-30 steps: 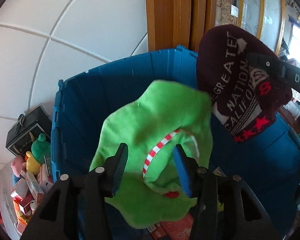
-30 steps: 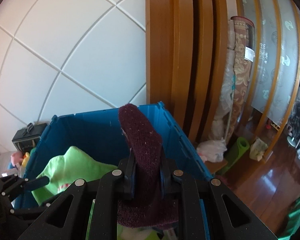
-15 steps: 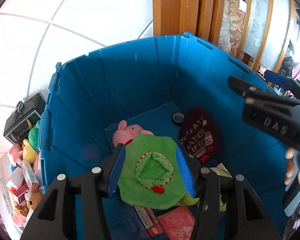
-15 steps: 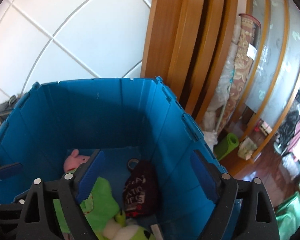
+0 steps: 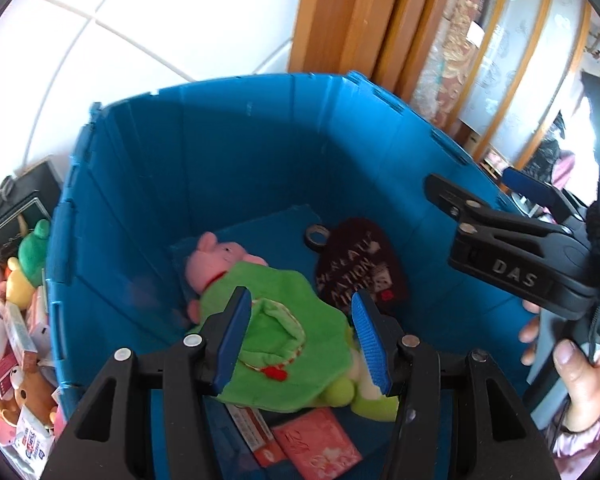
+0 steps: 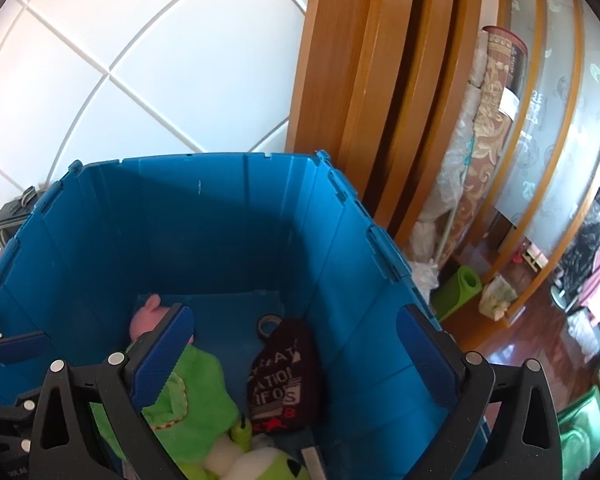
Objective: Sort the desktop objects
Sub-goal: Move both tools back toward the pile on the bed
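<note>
A deep blue bin point(image 5: 228, 152) fills both views point(image 6: 220, 216). On its floor lie a green cloth hat point(image 5: 284, 336) point(image 6: 196, 392), a dark maroon knit hat with white lettering point(image 5: 360, 268) point(image 6: 288, 376), a pink pig plush point(image 5: 220, 260) point(image 6: 148, 316), a tape roll point(image 5: 317, 235) point(image 6: 269, 325) and a green-and-white plush point(image 5: 364, 392) point(image 6: 252, 460). My left gripper point(image 5: 300, 340) is open and empty above the green hat. My right gripper point(image 6: 296, 344) is wide open and empty above the bin; it also shows in the left wrist view point(image 5: 512, 248).
Red packets point(image 5: 316, 440) lie at the bin's near floor. Left of the bin are a black box point(image 5: 16, 208) and a tray of plush toys and small boxes point(image 5: 12, 320). Wooden frames point(image 6: 380, 100), a rolled rug point(image 6: 492, 128) and a green mat point(image 6: 460, 292) stand to the right.
Both grippers opened and let go: the green hat and the maroon hat dropped to the bin floor. Both grippers now hang open above the bin.
</note>
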A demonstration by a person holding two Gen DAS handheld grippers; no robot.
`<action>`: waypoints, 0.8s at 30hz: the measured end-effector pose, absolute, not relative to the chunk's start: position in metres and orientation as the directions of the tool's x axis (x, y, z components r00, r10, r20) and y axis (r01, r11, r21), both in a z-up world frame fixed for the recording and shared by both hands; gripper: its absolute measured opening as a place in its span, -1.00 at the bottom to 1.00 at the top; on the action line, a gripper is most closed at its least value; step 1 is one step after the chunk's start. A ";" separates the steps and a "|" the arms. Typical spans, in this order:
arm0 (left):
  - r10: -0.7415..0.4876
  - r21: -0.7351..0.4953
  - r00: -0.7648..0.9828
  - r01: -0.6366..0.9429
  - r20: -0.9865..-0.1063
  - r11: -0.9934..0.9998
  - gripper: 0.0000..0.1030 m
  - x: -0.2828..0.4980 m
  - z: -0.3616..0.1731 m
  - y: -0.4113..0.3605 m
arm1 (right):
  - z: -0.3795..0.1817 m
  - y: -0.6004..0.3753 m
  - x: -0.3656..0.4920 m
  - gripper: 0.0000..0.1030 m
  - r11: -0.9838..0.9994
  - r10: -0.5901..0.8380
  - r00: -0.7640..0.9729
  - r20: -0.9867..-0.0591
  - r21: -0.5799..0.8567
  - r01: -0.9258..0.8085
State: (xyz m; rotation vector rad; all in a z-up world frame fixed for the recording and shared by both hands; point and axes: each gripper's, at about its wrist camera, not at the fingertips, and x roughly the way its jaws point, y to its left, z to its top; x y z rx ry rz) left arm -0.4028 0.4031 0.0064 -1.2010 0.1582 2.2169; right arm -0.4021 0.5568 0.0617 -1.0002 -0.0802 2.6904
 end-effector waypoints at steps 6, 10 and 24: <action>0.528 -0.323 -0.254 -0.559 -0.810 -0.764 0.00 -0.392 0.019 0.397 | 0.059 0.563 -0.403 1.00 -0.971 0.229 -0.702 -0.675 -0.103 -0.217; 0.529 -0.273 -0.301 -0.601 -0.793 -0.752 0.00 -0.364 0.046 0.390 | 0.060 0.561 -0.394 1.00 -0.975 0.197 -0.651 -0.733 -0.080 -0.205; 0.533 -0.240 -0.654 -0.487 -0.537 -0.840 0.27 -0.274 0.091 0.235 | 0.122 0.468 -0.269 1.00 -0.996 0.086 -0.826 -0.557 -0.023 -0.088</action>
